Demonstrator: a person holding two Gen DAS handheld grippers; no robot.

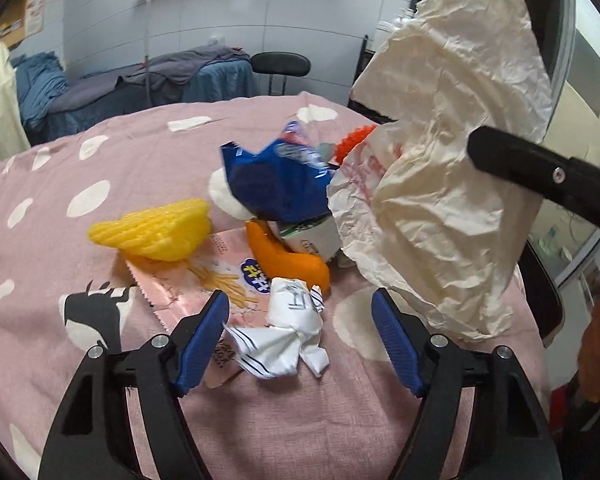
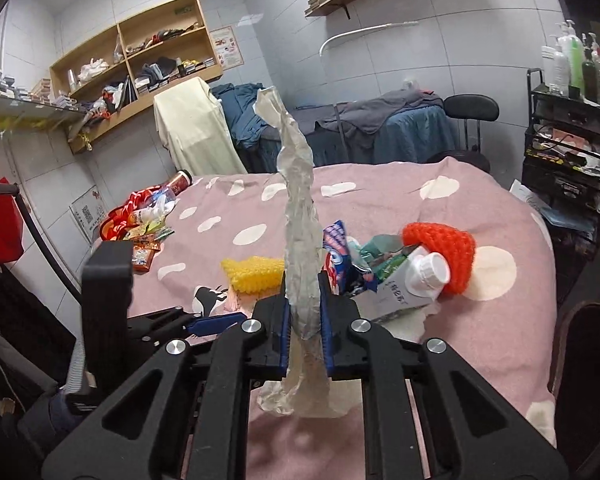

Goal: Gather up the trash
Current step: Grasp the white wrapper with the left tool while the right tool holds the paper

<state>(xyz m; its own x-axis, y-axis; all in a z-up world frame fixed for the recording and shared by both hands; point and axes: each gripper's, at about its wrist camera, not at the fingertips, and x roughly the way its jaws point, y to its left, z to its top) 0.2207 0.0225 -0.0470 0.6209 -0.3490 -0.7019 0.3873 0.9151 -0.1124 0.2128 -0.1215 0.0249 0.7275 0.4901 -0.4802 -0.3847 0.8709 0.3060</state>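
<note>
Your two grippers work over a pink bedcover with white spots [image 1: 148,160], strewn with trash.

Your right gripper [image 2: 305,312] is pinched tight on a large crumpled sheet of white paper [image 1: 456,184], lifted clear of the cover, up and right of your left gripper [image 1: 300,316]. That one is spread, its blue pads [image 1: 204,340] either side of a small crumpled white wrapper with dark stripes [image 1: 288,332], not pressing it. Beyond lie a blue foil snack bag [image 1: 276,184], a yellow foam net [image 1: 156,228] and an orange plastic piece [image 1: 288,258].
</note>
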